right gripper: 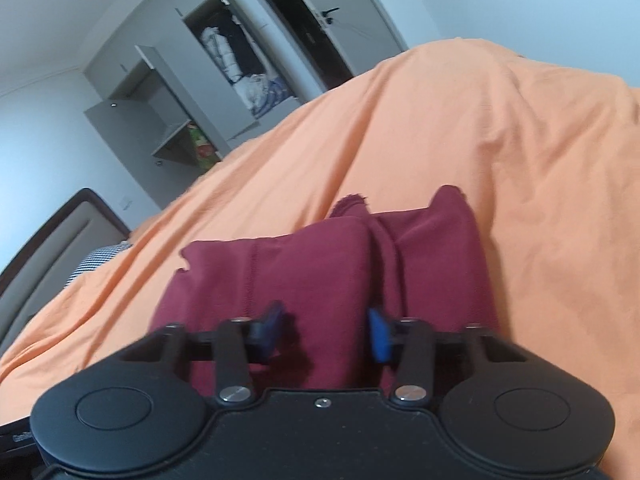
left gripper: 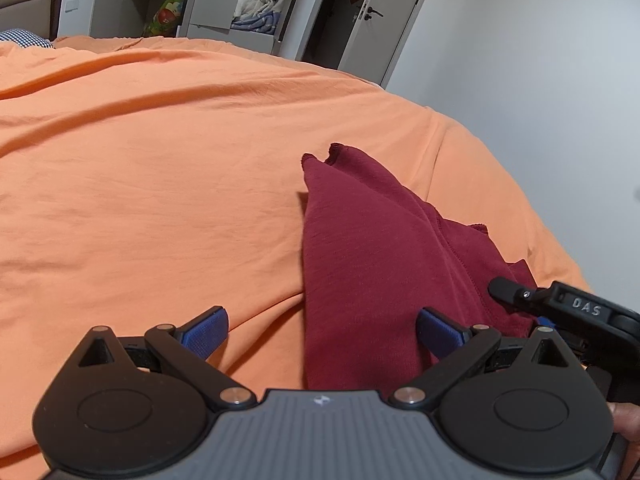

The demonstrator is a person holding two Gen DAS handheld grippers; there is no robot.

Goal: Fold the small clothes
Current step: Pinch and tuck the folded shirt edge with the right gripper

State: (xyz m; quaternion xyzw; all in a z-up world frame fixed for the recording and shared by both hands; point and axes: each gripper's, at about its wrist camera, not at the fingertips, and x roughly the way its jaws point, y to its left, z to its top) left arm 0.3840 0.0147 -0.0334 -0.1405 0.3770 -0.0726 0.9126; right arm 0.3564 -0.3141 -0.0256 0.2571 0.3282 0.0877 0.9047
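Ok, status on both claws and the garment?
Left claw open, empty. Right claw open, over the dark red garment. Garment folded on orange bedsheet. Nothing in the way.

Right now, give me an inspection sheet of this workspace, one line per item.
Surface: orange bedsheet, wrinkled, covering the bed.
Job's things: dark red garment, partly folded, lying on the sheet.
Clutter: checked fabric at the far edge.
Grippers: left gripper jaws open wide, astride the garment's edge; right gripper jaws open over the garment.
Cables: nothing seen.
Surroundings: open wardrobe with clothes, door, headboard.
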